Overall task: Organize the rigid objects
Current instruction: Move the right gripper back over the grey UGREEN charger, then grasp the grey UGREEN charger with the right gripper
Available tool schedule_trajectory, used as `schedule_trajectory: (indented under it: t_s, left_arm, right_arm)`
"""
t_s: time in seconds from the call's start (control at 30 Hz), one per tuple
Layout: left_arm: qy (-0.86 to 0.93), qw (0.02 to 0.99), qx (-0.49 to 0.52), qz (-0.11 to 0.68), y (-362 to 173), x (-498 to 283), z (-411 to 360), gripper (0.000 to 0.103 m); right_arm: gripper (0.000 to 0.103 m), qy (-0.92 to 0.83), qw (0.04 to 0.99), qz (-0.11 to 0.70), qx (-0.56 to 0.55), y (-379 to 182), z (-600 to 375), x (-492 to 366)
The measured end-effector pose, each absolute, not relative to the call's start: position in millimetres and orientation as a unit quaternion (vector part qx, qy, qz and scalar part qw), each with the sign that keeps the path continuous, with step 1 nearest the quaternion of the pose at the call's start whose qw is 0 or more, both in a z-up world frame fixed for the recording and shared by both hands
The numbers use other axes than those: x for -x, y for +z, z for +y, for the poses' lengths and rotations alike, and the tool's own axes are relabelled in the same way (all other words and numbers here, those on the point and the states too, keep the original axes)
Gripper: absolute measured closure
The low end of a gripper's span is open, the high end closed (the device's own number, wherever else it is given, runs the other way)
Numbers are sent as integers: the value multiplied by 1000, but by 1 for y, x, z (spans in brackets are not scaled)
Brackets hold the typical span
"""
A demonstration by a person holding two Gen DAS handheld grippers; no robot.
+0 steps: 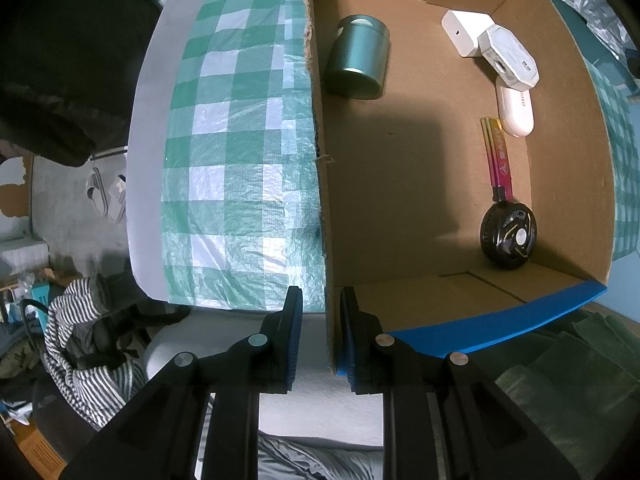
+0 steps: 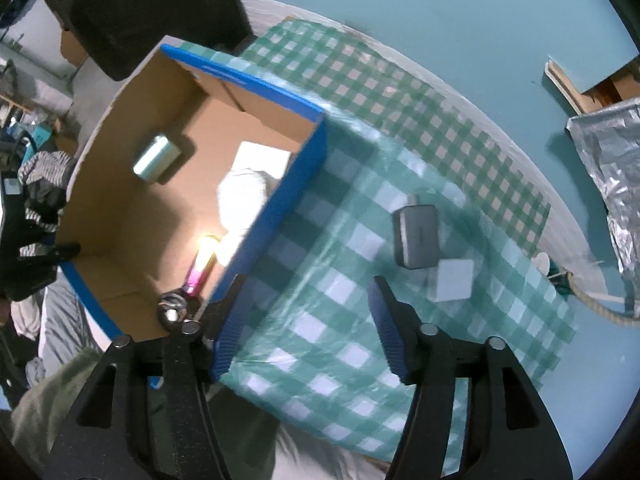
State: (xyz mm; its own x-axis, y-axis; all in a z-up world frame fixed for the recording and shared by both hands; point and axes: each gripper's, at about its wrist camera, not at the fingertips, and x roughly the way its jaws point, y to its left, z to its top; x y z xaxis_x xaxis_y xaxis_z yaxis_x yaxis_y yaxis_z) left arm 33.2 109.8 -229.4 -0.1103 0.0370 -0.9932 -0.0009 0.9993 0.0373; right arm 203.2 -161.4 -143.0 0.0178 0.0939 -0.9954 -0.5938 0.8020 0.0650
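Observation:
An open cardboard box point(image 1: 400, 168) with blue edges stands on a green checked cloth point(image 1: 240, 140). In it lie a green cylindrical tin point(image 1: 358, 56), a white block point(image 1: 466, 30), a white octagonal case point(image 1: 508, 58), a white oval case point(image 1: 516, 110) and a black hand fan point(image 1: 508, 236) with a pink and yellow handle. My left gripper point(image 1: 320, 308) is shut on the box's near side wall. Beside the box, my right gripper point(image 2: 308, 280) hangs open above the cloth with nothing between its fingers. Ahead of it lie a grey rectangular device point(image 2: 416, 236) and a white square pad point(image 2: 454, 280).
The cloth covers a white table point(image 1: 148, 160) against a teal wall. Crumpled silver foil point(image 2: 612, 168) and a rope end point(image 2: 600, 308) sit at the right of the table. Striped clothing point(image 1: 80, 344) and slippers point(image 1: 108, 196) lie on the floor to the left.

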Motion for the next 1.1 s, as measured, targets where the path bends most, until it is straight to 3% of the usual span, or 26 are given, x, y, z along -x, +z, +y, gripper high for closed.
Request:
schedule_trajectory:
  t_s: [0.93, 1.1]
  left_arm:
    - [41, 656, 17, 753, -241, -32, 130, 84]
    - [43, 656, 18, 753, -241, -32, 132, 84]
  right_arm:
    - [38, 210, 669, 683, 207, -273, -215, -301]
    - [52, 209, 662, 692, 198, -279, -210, -306]
